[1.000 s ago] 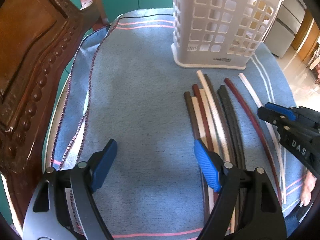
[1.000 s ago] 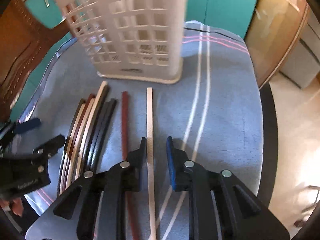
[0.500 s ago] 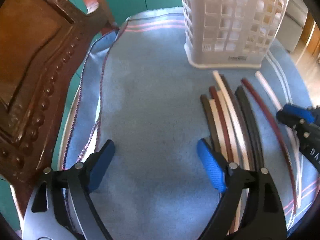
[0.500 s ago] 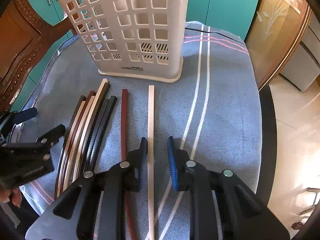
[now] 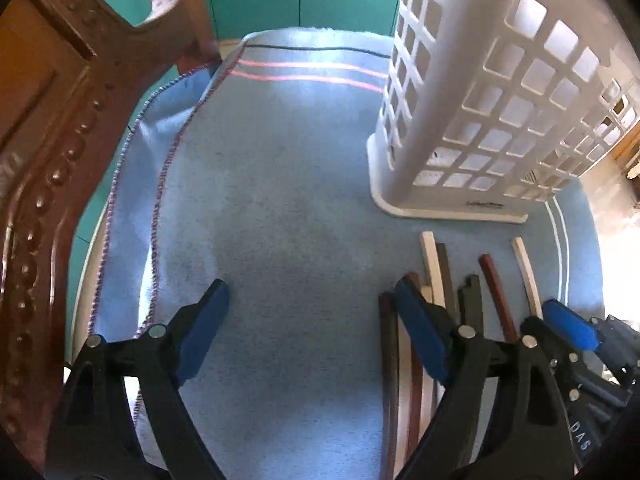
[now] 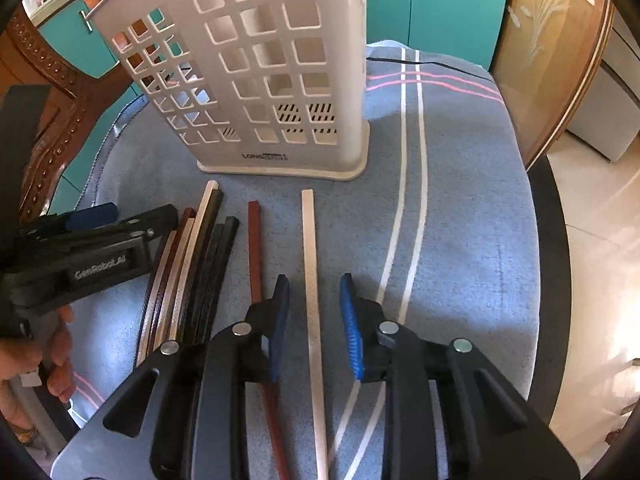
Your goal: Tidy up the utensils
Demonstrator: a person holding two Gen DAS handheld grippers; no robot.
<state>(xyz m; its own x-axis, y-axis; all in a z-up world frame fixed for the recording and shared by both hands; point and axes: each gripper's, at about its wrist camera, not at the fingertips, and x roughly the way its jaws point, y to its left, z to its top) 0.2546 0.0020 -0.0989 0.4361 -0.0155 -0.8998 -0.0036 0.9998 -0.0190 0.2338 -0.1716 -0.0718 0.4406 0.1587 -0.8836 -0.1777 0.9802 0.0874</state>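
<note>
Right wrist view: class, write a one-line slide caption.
Open right gripper straddles a cream chopstick before the white basket.

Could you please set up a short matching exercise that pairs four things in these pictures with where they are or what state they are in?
Things:
1. cream flat chopstick
2. white plastic lattice basket
3. reddish-brown chopstick
4. left gripper

Places or states:
A. stands upright on the blue cloth
B. lies between the right gripper fingers
C. open, with nothing between its fingers
D. lies just left of the right gripper's left finger

Pairs: 1-B, 2-A, 3-D, 4-C
</note>
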